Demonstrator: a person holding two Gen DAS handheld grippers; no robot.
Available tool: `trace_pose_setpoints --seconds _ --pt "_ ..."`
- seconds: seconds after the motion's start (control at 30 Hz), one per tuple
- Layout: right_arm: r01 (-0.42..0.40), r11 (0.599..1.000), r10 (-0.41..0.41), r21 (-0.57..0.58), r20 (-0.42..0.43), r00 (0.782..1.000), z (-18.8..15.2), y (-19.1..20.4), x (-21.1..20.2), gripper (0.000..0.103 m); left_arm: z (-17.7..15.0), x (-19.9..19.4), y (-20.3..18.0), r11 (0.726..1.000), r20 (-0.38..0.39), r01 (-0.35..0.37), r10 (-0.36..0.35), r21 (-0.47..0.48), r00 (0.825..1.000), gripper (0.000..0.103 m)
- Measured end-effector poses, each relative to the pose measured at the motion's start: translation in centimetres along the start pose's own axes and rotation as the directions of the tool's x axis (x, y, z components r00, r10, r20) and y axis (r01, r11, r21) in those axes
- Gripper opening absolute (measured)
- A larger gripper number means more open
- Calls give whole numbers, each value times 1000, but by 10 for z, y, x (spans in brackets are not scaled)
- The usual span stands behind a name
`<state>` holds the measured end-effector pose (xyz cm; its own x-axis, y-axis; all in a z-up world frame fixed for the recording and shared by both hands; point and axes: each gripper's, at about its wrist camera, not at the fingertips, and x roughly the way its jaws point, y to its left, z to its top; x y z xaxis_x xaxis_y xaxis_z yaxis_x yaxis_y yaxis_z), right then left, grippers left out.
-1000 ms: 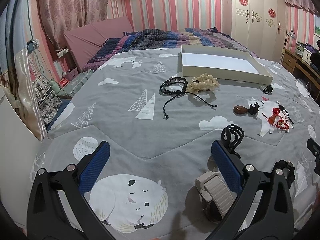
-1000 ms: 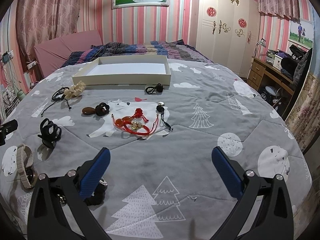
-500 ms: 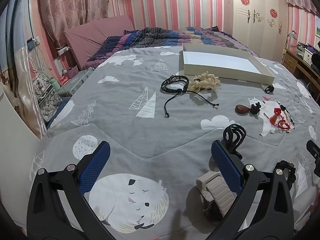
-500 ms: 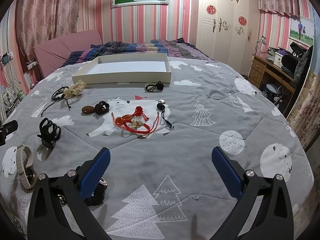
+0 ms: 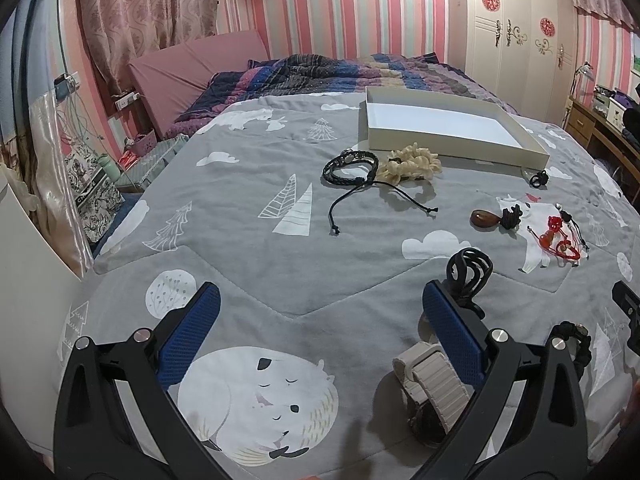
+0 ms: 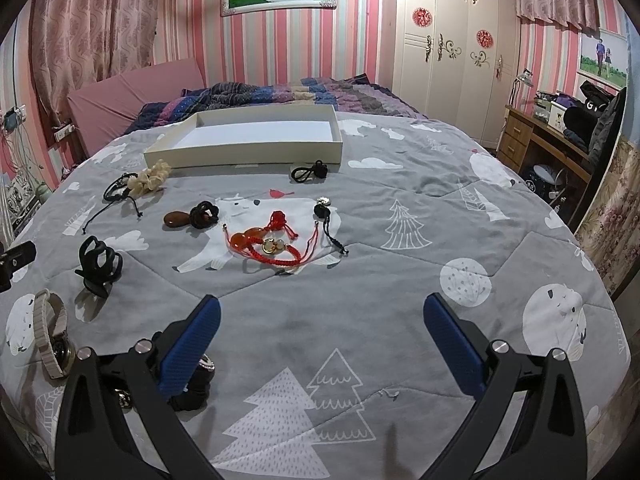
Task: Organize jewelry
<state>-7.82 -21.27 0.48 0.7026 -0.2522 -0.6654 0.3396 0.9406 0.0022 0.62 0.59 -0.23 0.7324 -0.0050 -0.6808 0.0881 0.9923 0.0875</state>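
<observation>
Jewelry lies scattered on the grey bedspread before a shallow white box (image 5: 448,130) (image 6: 256,136). A black braided bracelet (image 5: 350,166), a cream scrunchie (image 5: 412,164), a brown stone (image 5: 485,218), red cord bracelets (image 6: 272,242), a black claw clip (image 5: 468,272) (image 6: 98,262) and a beige-strap watch (image 5: 434,384) (image 6: 50,332) show. My left gripper (image 5: 320,336) is open and empty above the bed, the watch by its right finger. My right gripper (image 6: 320,340) is open and empty, with a black beaded bracelet (image 6: 196,392) under its left finger.
A small black cord loop (image 6: 310,171) lies by the box's near corner. A striped quilt (image 6: 280,94) is bunched behind the box. A desk (image 6: 548,140) stands right of the bed, a wardrobe (image 6: 452,52) behind, and clutter (image 5: 92,184) along the left wall.
Both grippers have crept slightly forward toward the box; both stay open. No item has moved.
</observation>
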Motion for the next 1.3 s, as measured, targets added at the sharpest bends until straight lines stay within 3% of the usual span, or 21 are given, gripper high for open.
trace_pose_setpoints --seconds 1.3 --pt "9 1000 -9 -1 -48 999 7 -1 5 101 2 9 4 999 -45 35 -35 -4 998 100"
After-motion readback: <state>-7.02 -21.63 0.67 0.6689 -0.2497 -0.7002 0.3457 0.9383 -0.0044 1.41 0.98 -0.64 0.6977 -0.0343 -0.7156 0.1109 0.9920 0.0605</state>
